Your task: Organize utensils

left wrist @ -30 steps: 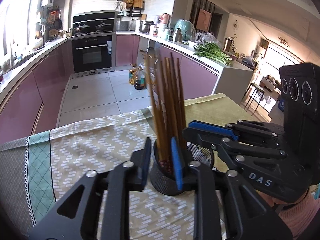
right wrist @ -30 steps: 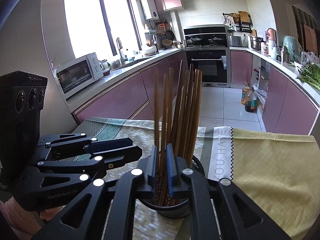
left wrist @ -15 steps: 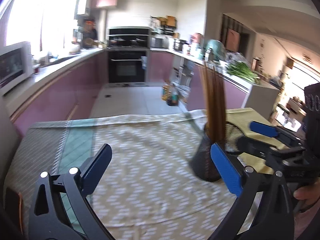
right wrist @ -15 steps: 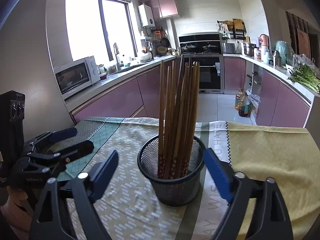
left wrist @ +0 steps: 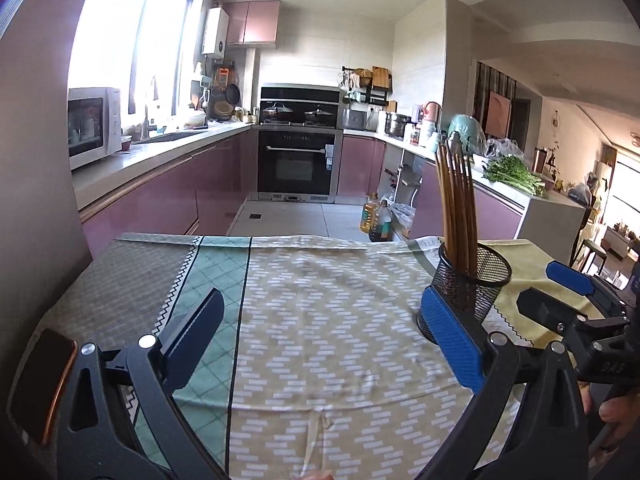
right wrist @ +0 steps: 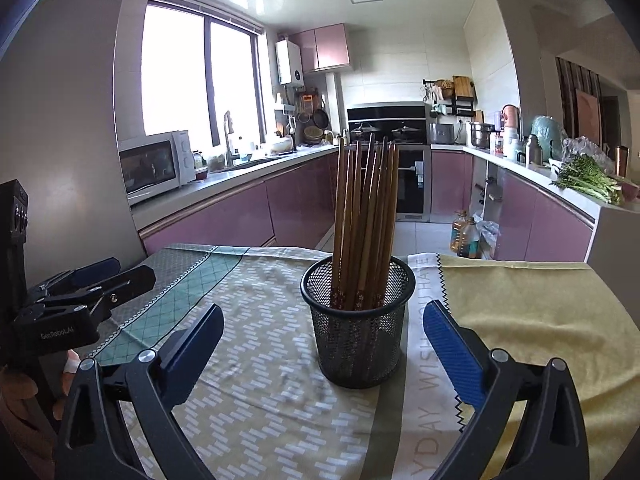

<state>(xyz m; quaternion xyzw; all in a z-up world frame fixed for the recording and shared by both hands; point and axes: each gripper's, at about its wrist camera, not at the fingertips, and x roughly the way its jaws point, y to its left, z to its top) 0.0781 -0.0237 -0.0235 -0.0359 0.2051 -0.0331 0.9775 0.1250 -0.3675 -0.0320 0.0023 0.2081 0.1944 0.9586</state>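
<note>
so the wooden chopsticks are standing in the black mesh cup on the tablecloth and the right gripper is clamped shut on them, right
Not quite. The wooden chopsticks do stand in the black mesh cup on the tablecloth, but the right gripper is not shut on them: its jaws are opening, wide apart and touching nothing, as the right wrist view shows.

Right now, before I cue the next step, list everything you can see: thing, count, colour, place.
mesh holder: one, black, standing on the tablecloth
chopsticks: a bundle, brown wood, upright in the mesh holder
tablecloth: one, yellow, green and grey patterned, covering the table
phone: one, dark with an orange edge, table's left edge
microwave: one, white, on the counter
left gripper: one, black with blue pads, open, empty
right gripper: one, same colours, opening, short of the holder
</note>
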